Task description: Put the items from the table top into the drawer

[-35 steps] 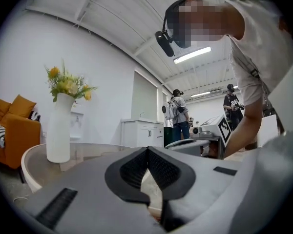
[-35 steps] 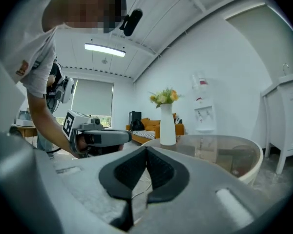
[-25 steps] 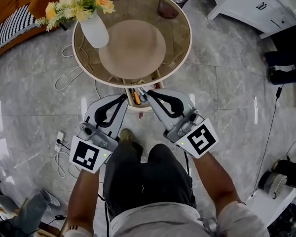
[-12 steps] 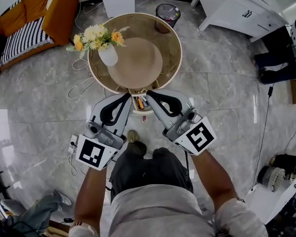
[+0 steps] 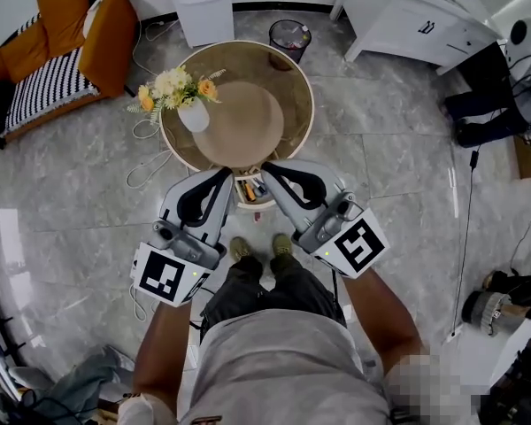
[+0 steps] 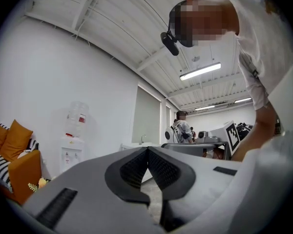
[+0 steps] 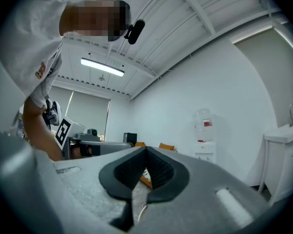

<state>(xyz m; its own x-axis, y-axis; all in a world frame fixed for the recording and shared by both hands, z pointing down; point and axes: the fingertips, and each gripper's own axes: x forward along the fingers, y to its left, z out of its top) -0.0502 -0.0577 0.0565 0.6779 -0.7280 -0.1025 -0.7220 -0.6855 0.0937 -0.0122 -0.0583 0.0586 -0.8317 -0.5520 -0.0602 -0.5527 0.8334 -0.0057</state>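
Far below me, the round glass-topped table (image 5: 296, 87) carries a tan round mat (image 5: 239, 122) and a white vase of flowers (image 5: 191, 112). Under its near edge the small drawer (image 5: 252, 204) stands open, with an orange item and some pens inside. My left gripper (image 5: 228, 173) and right gripper (image 5: 267, 166) are held high in front of me, tips close together over the drawer. Both are shut with nothing in them. In the left gripper view the left gripper (image 6: 147, 150) has its pads meeting, and so does the right gripper (image 7: 146, 151) in the right gripper view. Both point level into the room.
An orange sofa (image 5: 71, 42) stands at the far left, a water dispenser (image 5: 203, 3) and a waste bin (image 5: 289, 35) behind the table, a white cabinet (image 5: 425, 16) at the far right. Cables (image 5: 150, 162) lie on the marble floor. Another person (image 6: 180, 128) stands farther off.
The head camera and both grippers have risen together, so the table and drawer look smaller and farther below. My feet now show under the grippers. Both grippers stayed shut.
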